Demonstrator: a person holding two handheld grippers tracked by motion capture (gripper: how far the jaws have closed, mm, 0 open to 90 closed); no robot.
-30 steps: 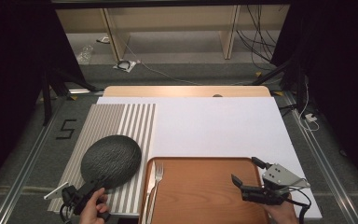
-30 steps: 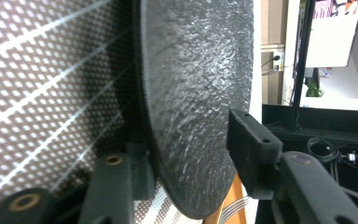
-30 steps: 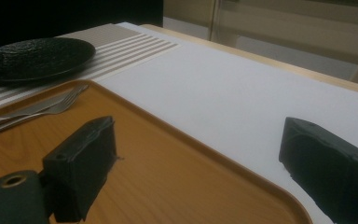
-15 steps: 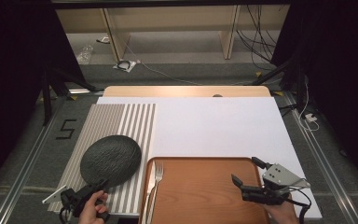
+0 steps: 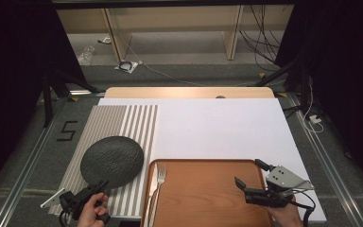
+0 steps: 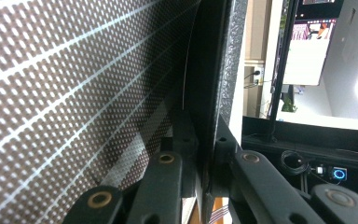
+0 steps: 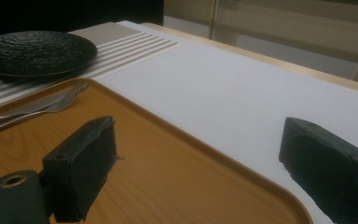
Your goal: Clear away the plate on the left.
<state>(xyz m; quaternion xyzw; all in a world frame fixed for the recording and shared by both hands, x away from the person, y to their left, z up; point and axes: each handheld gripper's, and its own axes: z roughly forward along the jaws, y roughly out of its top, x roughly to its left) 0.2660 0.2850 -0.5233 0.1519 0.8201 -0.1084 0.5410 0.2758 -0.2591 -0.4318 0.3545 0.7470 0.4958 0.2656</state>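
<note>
At the near left corner of the table, the left gripper (image 5: 99, 187) has just been closing its jaws on the near rim of the black plate (image 5: 112, 161), and in the left gripper view the two black jaws pinch the plate's edge (image 6: 223, 70) between them. The plate lies on the striped placemat (image 5: 118, 124), just beside the wooden tray (image 5: 208, 198). A fork (image 5: 159, 177) rests along the tray's left side, with a knife (image 5: 152, 179) next to it. Over the tray's right end, the right gripper (image 5: 250, 174) hovers with its jaws wide apart and nothing between them; the right gripper view shows bare tray and white board (image 7: 242, 93) in the gap.
</note>
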